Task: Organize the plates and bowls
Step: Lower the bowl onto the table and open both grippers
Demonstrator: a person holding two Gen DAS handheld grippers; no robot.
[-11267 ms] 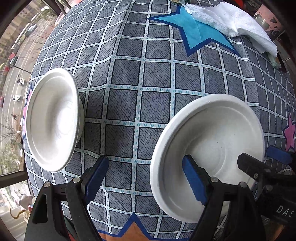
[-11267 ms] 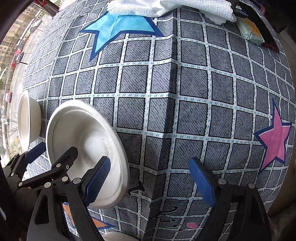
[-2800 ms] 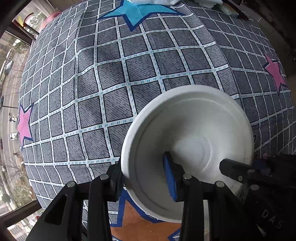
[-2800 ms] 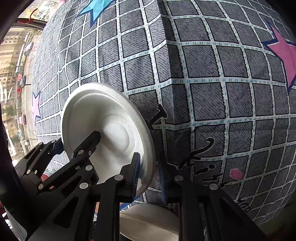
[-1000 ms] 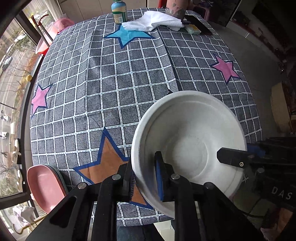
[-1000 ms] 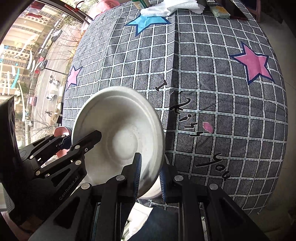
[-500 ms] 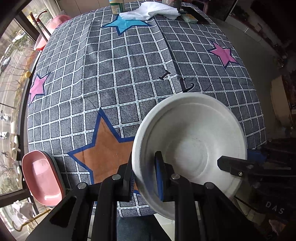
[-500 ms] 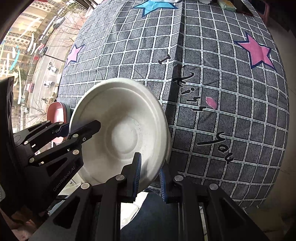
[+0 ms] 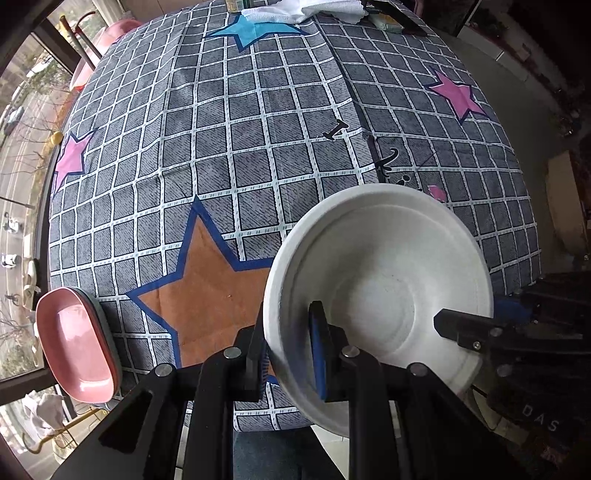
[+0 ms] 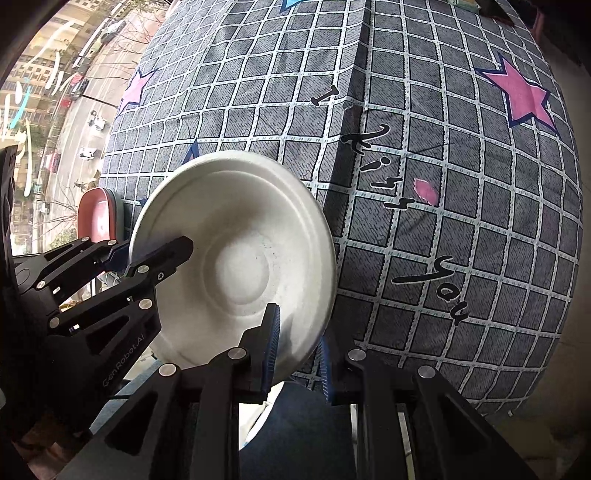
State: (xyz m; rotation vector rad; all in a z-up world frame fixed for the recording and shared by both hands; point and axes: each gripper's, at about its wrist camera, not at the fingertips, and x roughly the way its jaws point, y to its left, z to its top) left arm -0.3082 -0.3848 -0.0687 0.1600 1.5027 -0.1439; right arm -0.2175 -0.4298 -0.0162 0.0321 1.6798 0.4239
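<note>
In the left wrist view, a pink dish (image 9: 75, 343) sat at the lower left, at the edge of the table. The left gripper (image 9: 291, 354) was clenched on the near rim of the white bowl (image 9: 380, 295), lower centre. The right gripper (image 10: 297, 347), entering from the right there, pinched the bowl's opposite rim; in its own view its pads were clamped on the rim at lower centre. The bowl hung tilted over the table's near edge, partly off it.

With two thin rim grips, uneven motion of the hands could probably flex or twist the light bowl loose, dropping it past the edge.

The checked tablecloth (image 9: 258, 129) bore coloured stars; a white towel (image 9: 306, 9) lay at the top. Windows showing a street filled the left.
</note>
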